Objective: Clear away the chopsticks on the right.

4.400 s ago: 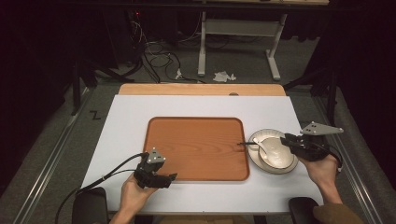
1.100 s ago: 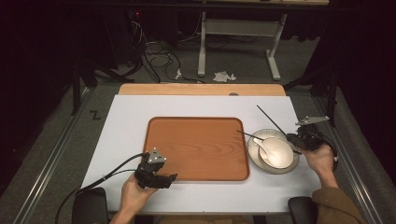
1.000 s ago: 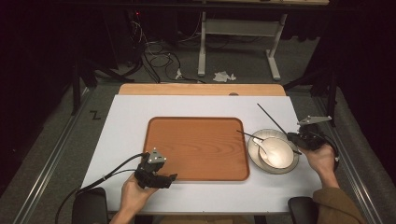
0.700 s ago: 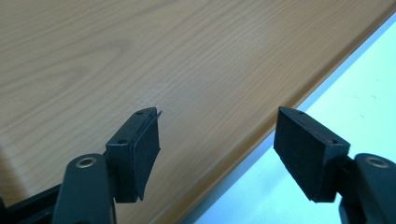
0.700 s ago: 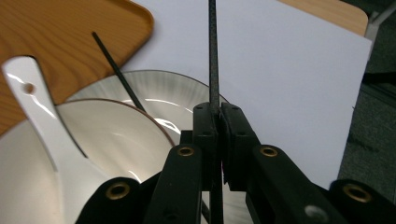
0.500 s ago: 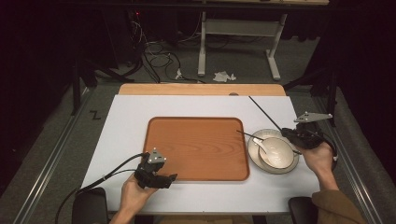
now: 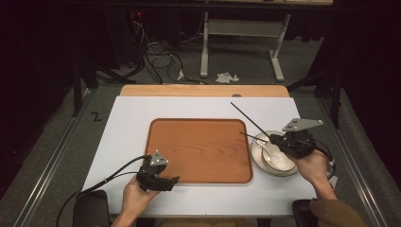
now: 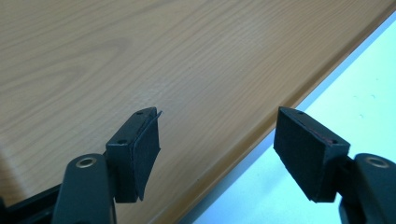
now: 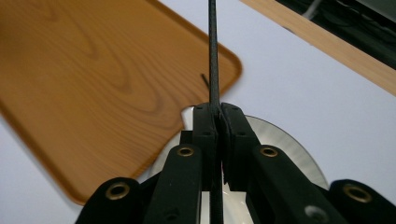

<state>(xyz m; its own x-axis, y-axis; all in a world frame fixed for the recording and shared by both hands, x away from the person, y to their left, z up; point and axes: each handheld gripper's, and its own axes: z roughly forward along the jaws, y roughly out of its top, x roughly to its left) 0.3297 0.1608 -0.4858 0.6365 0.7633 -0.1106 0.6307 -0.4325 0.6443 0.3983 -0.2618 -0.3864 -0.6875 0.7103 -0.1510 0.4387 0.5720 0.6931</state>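
Wooden and brown, the tray lies flat in the middle of the white surface, and nothing is in it. At its near left corner sits the left hand-held gripper. Its 2 black pads stand apart with nothing between them, one over the tray and one past its edge.

Farther right, the right hand-held gripper is pinched tight on 1 thin black chopstick. The stick pokes up and away, out past the tray's far right corner. Under that gripper sits a shiny round metal bowl, just beside the tray. A pale spoon lies in the bowl, and a second dark stick seems to rest on its rim and reach over the tray's edge.

What could go wrong? The chopstick is long, skinny and smooth, and it is held near 1 end. I think it could swing or slip out if the hand tips fast. Its low end could also bump the bowl or the spoon and knock the other stick off the rim.
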